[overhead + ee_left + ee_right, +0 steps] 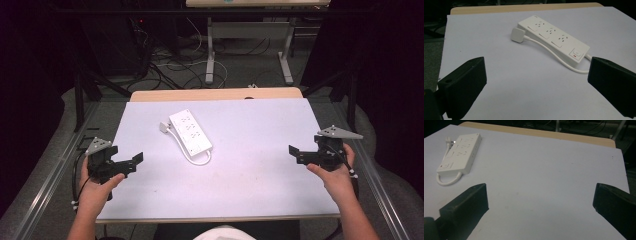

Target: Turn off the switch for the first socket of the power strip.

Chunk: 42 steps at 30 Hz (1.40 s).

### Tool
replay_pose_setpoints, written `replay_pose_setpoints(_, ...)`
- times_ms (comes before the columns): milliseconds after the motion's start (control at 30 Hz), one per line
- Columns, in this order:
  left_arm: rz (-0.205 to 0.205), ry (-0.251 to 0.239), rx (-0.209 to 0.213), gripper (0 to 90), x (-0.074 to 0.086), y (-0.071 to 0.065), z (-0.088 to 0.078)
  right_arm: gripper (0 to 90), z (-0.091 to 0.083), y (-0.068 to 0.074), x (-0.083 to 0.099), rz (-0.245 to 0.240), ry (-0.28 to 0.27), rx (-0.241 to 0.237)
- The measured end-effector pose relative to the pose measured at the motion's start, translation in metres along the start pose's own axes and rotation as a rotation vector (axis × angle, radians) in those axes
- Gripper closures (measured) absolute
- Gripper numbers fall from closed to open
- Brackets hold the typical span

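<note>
white power strip (pixel 190 131) with its plug (pixel 164 127) is laid left of centre on the worktop (pixel 260 150), nearer the far edge; left gripper (pixel 131 162) and right gripper (pixel 296 153) are held open, empty, at opposite side edges.

My matt black plastic left gripper (pixel 134 161) faces a smooth, glossy white plastic power strip (pixel 190 131) — on the table's (pixel 260 150) matt white sheet, wood-edged.

Dim room, table sheet (pixel 260 165) evenly lit; soft focus, perhaps slight edge blur.
</note>
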<state>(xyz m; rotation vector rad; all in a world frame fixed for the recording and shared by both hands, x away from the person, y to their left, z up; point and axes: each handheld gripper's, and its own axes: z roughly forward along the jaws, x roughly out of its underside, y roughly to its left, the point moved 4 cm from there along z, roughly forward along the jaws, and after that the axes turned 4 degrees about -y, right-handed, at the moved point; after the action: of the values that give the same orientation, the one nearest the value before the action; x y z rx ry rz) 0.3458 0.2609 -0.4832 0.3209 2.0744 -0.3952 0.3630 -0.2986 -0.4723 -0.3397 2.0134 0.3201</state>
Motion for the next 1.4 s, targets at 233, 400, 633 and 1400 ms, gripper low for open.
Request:
replay_pose_setpoints(233, -0.009, 0.011, -0.006, 2.5, 0.002, 0.0, 0.001, 0.0, 0.001, 0.0, 0.0, -0.012, -0.006, 0.01)
replay_pose_setpoints(400, -0.009, 0.008, 0.0, 3.1, 0.002, -0.004, 0.0, 0.0, 0.003, 0.0, 0.0, -0.019, -0.002, 0.012)
replay_pose_setpoints(633, 0.007, 0.0, 0.016, 3.2, 0.0, -0.011, -0.003, 0.0, 0.002, 0.004, -0.002, -0.034, -0.017, 0.018)
replay_pose_setpoints(1400, 0.064, 0.02, 0.042, 3.5, -0.028, -0.038, 0.004, 0.7, 0.004, 0.007, -0.003, -0.045, -0.011, 0.02)
